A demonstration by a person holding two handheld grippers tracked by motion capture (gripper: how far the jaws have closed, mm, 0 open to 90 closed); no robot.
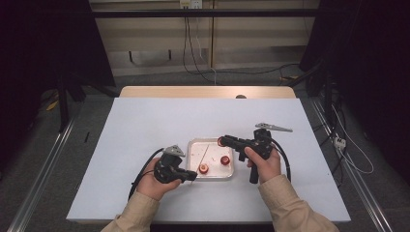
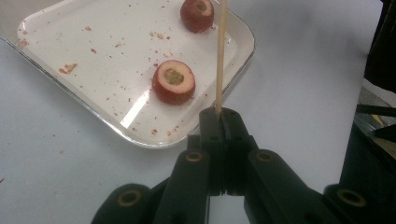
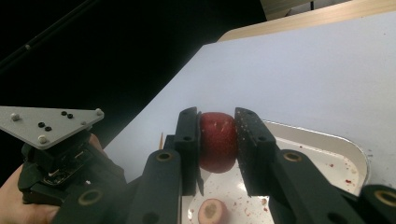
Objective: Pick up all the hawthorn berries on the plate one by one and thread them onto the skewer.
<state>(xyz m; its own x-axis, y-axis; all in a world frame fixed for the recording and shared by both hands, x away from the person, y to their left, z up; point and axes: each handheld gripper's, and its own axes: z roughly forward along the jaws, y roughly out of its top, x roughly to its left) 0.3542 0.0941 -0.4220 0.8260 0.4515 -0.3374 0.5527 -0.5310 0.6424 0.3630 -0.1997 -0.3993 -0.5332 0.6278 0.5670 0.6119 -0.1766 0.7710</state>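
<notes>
My left gripper (image 2: 223, 114) is shut on a thin wooden skewer (image 2: 219, 56) that points out over a shallow metal tray (image 2: 140, 136). Two cored red fruit pieces lie in the tray, one near the skewer (image 2: 173, 81) and one farther off (image 2: 197, 14). My right gripper (image 3: 217, 116) is shut on a third red fruit (image 3: 217, 142), held above the tray's edge (image 3: 348, 145). In the high view the left gripper (image 1: 192, 178) sits at the tray's near left corner and the right gripper (image 1: 223, 141) hovers at its far right corner.
The tray (image 1: 194, 143) lies mid-table on a white sheet (image 1: 145, 121) and is speckled with red crumbs. A wooden table edge (image 1: 208, 92) shows at the back. Dark stands and cables (image 1: 193, 43) lie beyond. The left gripper's grey plate (image 3: 49, 123) shows beside my right jaws.
</notes>
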